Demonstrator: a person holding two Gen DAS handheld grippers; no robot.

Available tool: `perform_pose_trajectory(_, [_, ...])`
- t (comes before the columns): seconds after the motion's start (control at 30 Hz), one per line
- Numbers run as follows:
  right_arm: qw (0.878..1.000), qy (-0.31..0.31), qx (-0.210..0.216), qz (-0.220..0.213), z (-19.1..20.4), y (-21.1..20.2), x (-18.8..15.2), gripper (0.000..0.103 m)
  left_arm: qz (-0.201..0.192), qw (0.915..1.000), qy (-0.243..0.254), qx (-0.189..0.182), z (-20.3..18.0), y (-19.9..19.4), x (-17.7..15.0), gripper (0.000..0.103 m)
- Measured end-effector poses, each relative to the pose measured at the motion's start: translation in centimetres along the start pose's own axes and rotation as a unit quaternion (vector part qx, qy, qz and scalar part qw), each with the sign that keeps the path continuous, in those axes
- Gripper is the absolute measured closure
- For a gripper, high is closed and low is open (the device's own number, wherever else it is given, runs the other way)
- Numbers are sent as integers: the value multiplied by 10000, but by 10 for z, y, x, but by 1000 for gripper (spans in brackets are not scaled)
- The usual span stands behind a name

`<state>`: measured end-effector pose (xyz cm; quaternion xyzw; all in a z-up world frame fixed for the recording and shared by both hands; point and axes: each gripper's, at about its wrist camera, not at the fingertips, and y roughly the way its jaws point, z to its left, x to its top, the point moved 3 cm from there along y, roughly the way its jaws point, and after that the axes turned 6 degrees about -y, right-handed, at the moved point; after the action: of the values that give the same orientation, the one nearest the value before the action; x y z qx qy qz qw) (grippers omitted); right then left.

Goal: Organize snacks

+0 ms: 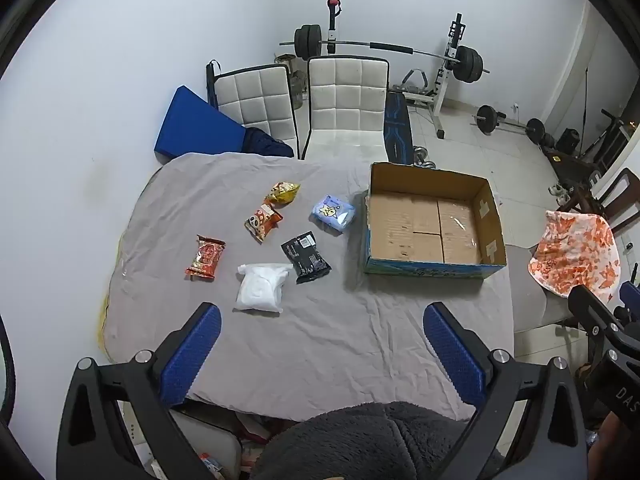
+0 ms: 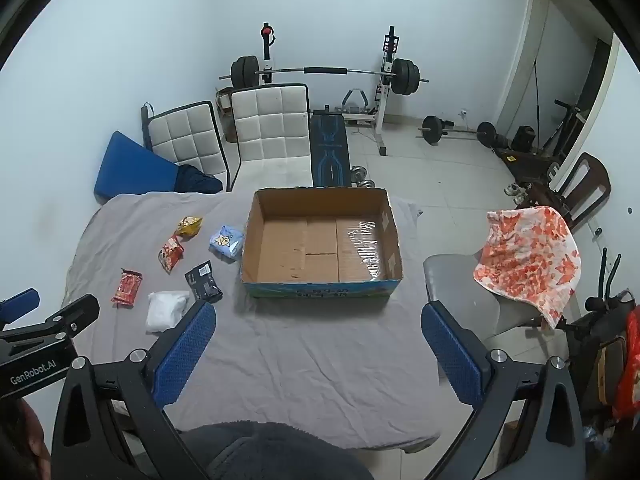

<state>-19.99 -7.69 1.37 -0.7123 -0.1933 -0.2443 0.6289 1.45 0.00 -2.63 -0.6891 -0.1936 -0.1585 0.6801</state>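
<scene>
Nothing sorted yet: 6 packets (image 1: 264,240) lay loose on the grey cloth (image 1: 320,344), left of centre frame. Just right of them, the cardboard box (image 1: 494,236) sat empty, bare floor showing. Left gripper (image 1: 322,354) and right gripper (image 2: 318,356), low in frame, hung spread wide, grasping nothing. All 6 left to box, judging by this.

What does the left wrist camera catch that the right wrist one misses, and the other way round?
Only the left view: the right tongs' black body at its right edge, and yellow under the cloth's left edge. Only the right view: the left tongs' body marked GenRobot.AI, and a doorway. Both: six snack packs, such as the white pack, an empty box, two white chairs, a barbell rack, and each camera's own open tongs.
</scene>
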Motion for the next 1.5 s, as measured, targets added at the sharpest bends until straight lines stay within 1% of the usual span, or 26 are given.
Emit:
perform_pose_trajectory(0.03, [10000,-2,3,-5,0,0,0,0,-1,10000,9,14,0,0,0,0])
perform_pose_trajectory(0.07, [10000,1,15,-12,0,0,0,0,-11,10000,-33,-66,0,0,0,0])
perform_pose_trajectory(0.23, [10000,0,-40,21,-1,-1,0,0,12,10000,-14,-10,0,0,0,0])
perform_pose_trajectory(0.53, [9999,15,-99,27,-3,4,-5,0,37,10000,32,-85,-1,1,1,0])
perform_pose_trajectory(0.63, [9999,65,-126,22,-5,0,-1,0,11,10000,47,-85,-1,-6,0,0])
perform_pose_trajectory(0.87, [9998,123,-181,15,-4,0,-3,0,-55,10000,32,-77,-5,-3,3,0])
perform_pose_trajectory(1.07, [9997,138,-181,26,-7,1,-5,0,-34,9999,-27,-109,-4,-2,2,0])
perform_pose_trajectory(1.5, [9997,127,-206,-2,-9,1,-3,0,-132,9998,-28,-142,-5,-10,0,0])
